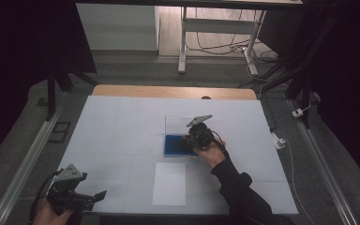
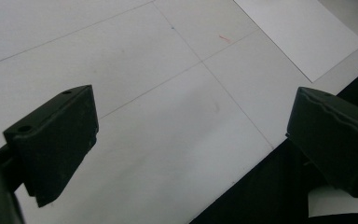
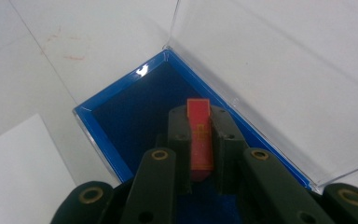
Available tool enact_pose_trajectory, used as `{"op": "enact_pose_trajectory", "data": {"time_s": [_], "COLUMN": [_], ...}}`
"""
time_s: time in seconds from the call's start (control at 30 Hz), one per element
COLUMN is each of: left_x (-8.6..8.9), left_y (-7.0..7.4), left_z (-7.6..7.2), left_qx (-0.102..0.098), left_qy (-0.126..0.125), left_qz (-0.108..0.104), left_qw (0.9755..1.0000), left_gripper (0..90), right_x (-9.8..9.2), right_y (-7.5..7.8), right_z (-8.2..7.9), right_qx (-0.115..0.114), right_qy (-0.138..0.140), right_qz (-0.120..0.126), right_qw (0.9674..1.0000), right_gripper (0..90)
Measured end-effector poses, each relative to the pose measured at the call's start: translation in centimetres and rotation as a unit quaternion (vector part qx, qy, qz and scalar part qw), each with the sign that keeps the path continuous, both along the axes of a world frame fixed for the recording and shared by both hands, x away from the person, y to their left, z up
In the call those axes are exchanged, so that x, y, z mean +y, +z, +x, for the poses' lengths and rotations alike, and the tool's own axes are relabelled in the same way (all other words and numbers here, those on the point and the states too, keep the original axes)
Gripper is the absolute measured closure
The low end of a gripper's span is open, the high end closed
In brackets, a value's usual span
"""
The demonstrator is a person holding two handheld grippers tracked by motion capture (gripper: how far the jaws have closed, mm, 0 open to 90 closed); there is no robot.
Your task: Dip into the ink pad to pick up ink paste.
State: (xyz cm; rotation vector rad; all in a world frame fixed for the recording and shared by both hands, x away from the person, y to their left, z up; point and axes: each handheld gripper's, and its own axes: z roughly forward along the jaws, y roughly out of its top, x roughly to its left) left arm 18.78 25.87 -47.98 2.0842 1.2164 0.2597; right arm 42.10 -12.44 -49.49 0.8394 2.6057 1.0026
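Here, at the near left corner of the bench (image 1: 122, 122), the left gripper (image 1: 96, 197) rests low in the person's hand, its jaws wide apart with nothing between them. Right of it, a white sheet (image 1: 169, 183) lies flat near the front edge. Beyond the sheet sits a blue tray (image 3: 121, 105), its clear lid (image 3: 284, 79) swung open on the far side. The right gripper (image 3: 200, 135) hangs over the tray's dark blue lining, jaws clamped on a thin red-orange piece (image 3: 200, 140) that stands edge-up between them.
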Motion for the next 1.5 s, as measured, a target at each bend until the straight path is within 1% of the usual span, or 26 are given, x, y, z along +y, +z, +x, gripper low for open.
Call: {"op": "enact_pose_trajectory", "data": {"time_s": [0.17,0.2,0.23,0.3,0.37,0.4,0.43,0.47,0.5,0.53,0.6,0.67,0.7,0.73,0.77,0.8,0.87,0.97,1.0,1.03,1.1,1.2,1.27,1.37,1.43,1.5], "left_x": [0.0,0.0,0.0,0.0,0.0,0.0,0.0,0.0,0.0,0.0,0.0,0.0,0.0,0.0,0.0,0.0,0.0,0.0,0.1,0.1,0.1,0.1,0.1,0.1,0.1,0.1], "left_y": [0.0,0.0,0.0,0.0,0.0,0.0,0.0,0.0,0.0,0.0,0.0,0.0,0.0,0.0,0.0,0.0,0.0,0.0,0.0,0.0,0.0,0.0,0.0,0.0,0.0,0.0], "left_z": [0.0,0.0,0.1,0.1,0.1,0.1,0.1,0.1,0.1,0.1,0.1,0.1,0.1,0.1,0.1,0.1,0.1,0.1,0.1,0.1,0.1,0.1,0.1,0.1,0.1,0.1], "left_qx": [0.002,0.002,0.003,0.002,0.002,0.002,0.002,0.002,0.002,0.002,0.002,0.002,0.002,0.002,0.002,0.002,0.001,0.001,0.002,0.002,0.002,0.001,0.002,0.001,0.001,0.000], "left_qy": [0.001,0.001,-0.001,-0.001,-0.001,-0.001,-0.001,-0.001,-0.001,-0.002,-0.002,-0.002,-0.002,-0.002,-0.002,-0.003,-0.003,-0.002,-0.002,-0.002,-0.002,-0.001,-0.001,-0.002,-0.002,-0.002], "left_qz": [0.000,0.000,0.000,0.000,-0.001,-0.001,-0.001,-0.001,-0.002,-0.002,-0.003,-0.003,-0.003,-0.003,-0.002,-0.002,-0.002,-0.004,-0.005,-0.006,-0.006,-0.006,-0.006,-0.006,-0.006,-0.006], "left_qw": [1.0000,1.0000,1.0000,1.0000,1.0000,1.0000,1.0000,1.0000,1.0000,1.0000,1.0000,1.0000,1.0000,1.0000,1.0000,1.0000,1.0000,1.0000,1.0000,1.0000,1.0000,1.0000,1.0000,1.0000,1.0000,1.0000], "left_gripper": [2.3,2.3,2.3,2.3,2.3,2.3,2.3,2.3,2.3,2.3,2.3,2.3,2.3,2.3,2.3,2.3,2.3,2.3,2.3,2.3,2.3,2.3,2.3,2.3,2.3,2.3], "right_x": [0.7,0.7,0.9,1.1,0.9,0.7,0.7,0.1,0.1,-0.5,-0.6,-0.4,-0.4,-0.1,0.1,0.2,0.0,-0.6,-0.6,-0.9,-1.0,-0.8,-0.8,-0.6,-0.6,-0.4], "right_y": [0.0,0.0,0.0,0.0,-0.1,-0.1,-0.1,-0.3,-0.3,-0.4,-0.4,-0.4,-0.4,-0.3,-0.3,-0.3,-0.3,-0.4,-0.4,-0.5,-0.4,-0.3,-0.1,0.1,0.4,0.8], "right_z": [-0.8,-0.8,-1.0,-1.2,-1.0,-0.8,-0.8,-0.3,-0.3,0.1,0.2,0.0,0.0,-0.3,-0.4,-0.6,-0.5,0.1,0.1,0.3,0.5,0.5,0.5,0.3,0.1,0.0], "right_qx": [-0.029,-0.029,-0.037,-0.042,-0.037,-0.028,-0.028,-0.011,-0.011,0.006,0.012,0.005,0.005,-0.007,-0.016,-0.021,-0.018,0.003,0.003,0.016,0.020,0.019,0.014,0.002,0.001,-0.006], "right_qy": [0.004,0.004,0.004,0.007,0.004,0.002,0.002,-0.001,-0.001,-0.006,-0.008,-0.006,-0.006,-0.005,-0.002,0.000,-0.001,-0.006,-0.006,-0.006,-0.006,-0.001,0.005,0.012,0.014,0.017], "right_qz": [-0.027,-0.027,-0.033,-0.039,-0.031,-0.022,-0.022,0.004,0.004,0.023,0.031,0.024,0.024,0.011,0.004,-0.001,0.004,0.029,0.029,0.042,0.043,0.038,0.029,0.024,0.031,0.033], "right_qw": [0.9992,0.9992,0.9988,0.9983,0.9988,0.9994,0.9994,0.9999,0.9999,0.9997,0.9994,0.9997,0.9997,0.9999,0.9999,0.9998,0.9998,0.9996,0.9996,0.9990,0.9989,0.9991,0.9995,0.9996,0.9994,0.9993], "right_gripper": [80.7,80.7,80.7,80.7,80.7,80.7,80.7,80.7,80.7,80.8,80.7,80.7,80.7,80.7,80.6,80.6,80.6,80.5,80.5,80.4,80.3,80.2,80.1,80.1,80.0,80.0]}}
